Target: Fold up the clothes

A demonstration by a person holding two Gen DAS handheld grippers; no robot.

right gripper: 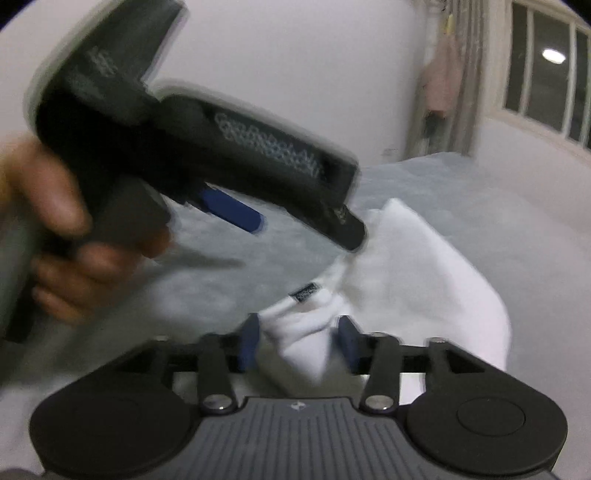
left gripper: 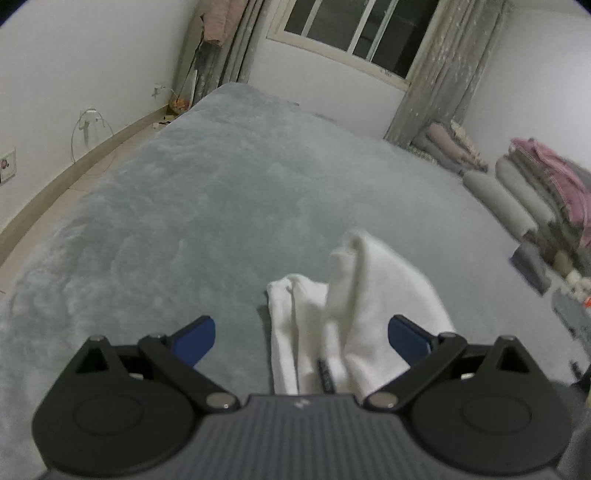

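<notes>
On the grey plush bed [left gripper: 221, 206], a white garment [left gripper: 369, 295] lay bunched toward 5 o'clock in the left wrist view, one part raised in a soft peak and a dark label [left gripper: 325, 374] showing near its close edge. The left tongs [left gripper: 301, 338] stood wide open above that edge, gripping nothing. The right tongs [right gripper: 297, 341] had their blue pads close on either side of a ridge of the white cloth by the neck label; motion blur made it hard to be sure, but they appeared to be pinching that fold. In the right wrist view the person's hand [right gripper: 55, 236] carried the left tool at 10 o'clock.

Judged from its drape, the garment was light, limp and easily creased; it would sag from any single hold, so a hem, shoulder seam or collar edge would offer the firmest purchase, taken at two spread points. The deep pile of the bed cover would likely drag on cloth slid across it.

Beyond, a curtained window [left gripper: 354, 33] stood at 12 o'clock, white walls on both sides, and stacked clothes [left gripper: 535, 199] at 3 o'clock.
</notes>
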